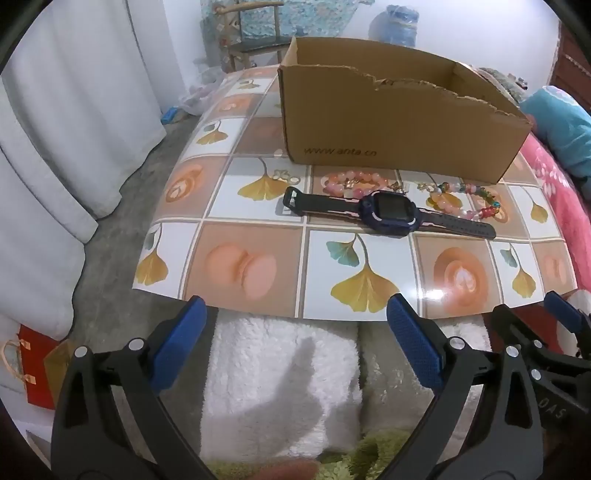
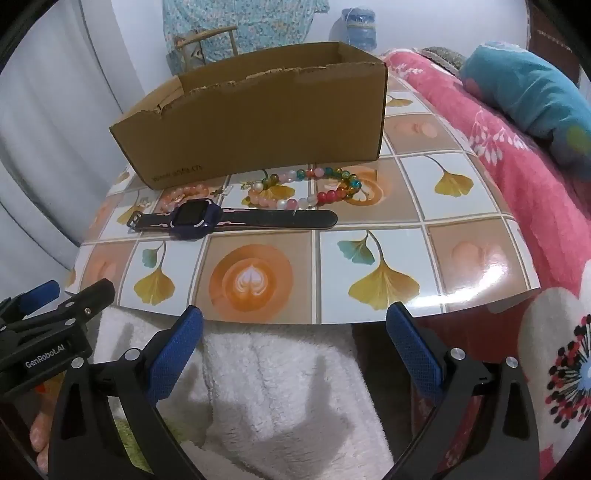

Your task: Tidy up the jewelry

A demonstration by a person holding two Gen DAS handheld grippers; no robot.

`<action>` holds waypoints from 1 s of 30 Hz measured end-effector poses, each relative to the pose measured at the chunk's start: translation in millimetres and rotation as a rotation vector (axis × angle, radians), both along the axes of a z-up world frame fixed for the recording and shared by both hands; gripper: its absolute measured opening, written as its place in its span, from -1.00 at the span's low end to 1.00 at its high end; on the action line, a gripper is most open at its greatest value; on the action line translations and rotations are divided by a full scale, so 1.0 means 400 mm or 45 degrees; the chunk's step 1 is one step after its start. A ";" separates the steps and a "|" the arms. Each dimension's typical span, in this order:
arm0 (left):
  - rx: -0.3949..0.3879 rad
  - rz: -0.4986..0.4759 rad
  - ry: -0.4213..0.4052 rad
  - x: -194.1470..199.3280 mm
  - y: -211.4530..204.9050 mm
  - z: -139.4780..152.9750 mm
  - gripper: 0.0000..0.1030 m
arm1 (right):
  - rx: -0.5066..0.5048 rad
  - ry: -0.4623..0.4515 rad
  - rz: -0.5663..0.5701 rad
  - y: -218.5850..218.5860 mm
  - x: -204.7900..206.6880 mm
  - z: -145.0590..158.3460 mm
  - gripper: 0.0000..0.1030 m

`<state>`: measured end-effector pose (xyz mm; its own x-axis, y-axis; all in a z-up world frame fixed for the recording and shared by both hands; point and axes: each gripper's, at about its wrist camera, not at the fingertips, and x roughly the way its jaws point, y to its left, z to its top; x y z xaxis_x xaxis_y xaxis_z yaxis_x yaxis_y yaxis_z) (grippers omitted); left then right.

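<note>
A dark blue smartwatch lies flat on the tiled mat. Just behind it rest a pink bead bracelet and a multicoloured bead bracelet. An open cardboard box with a torn front rim stands behind them. My left gripper and my right gripper both hover over the mat's near edge, above white fleece. Each stands open with nothing between its blue pads. Both are well short of the jewelry.
A pink floral blanket and a teal pillow lie right of the mat. White curtain and grey floor are at the left. A wooden chair stands behind the box. A red paper bag sits low left.
</note>
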<state>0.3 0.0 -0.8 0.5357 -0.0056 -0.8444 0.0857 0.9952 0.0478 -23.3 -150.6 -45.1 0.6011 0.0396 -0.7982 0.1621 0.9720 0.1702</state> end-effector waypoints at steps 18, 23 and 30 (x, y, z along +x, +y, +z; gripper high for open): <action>-0.014 0.023 0.036 0.009 0.010 -0.022 0.84 | -0.010 0.060 0.018 0.006 0.020 -0.016 0.87; -0.013 0.024 0.035 0.010 0.011 -0.023 0.84 | -0.004 0.068 0.017 0.006 0.016 -0.021 0.87; -0.009 0.029 0.036 0.009 0.015 -0.025 0.84 | 0.003 0.079 0.025 0.014 0.016 -0.023 0.88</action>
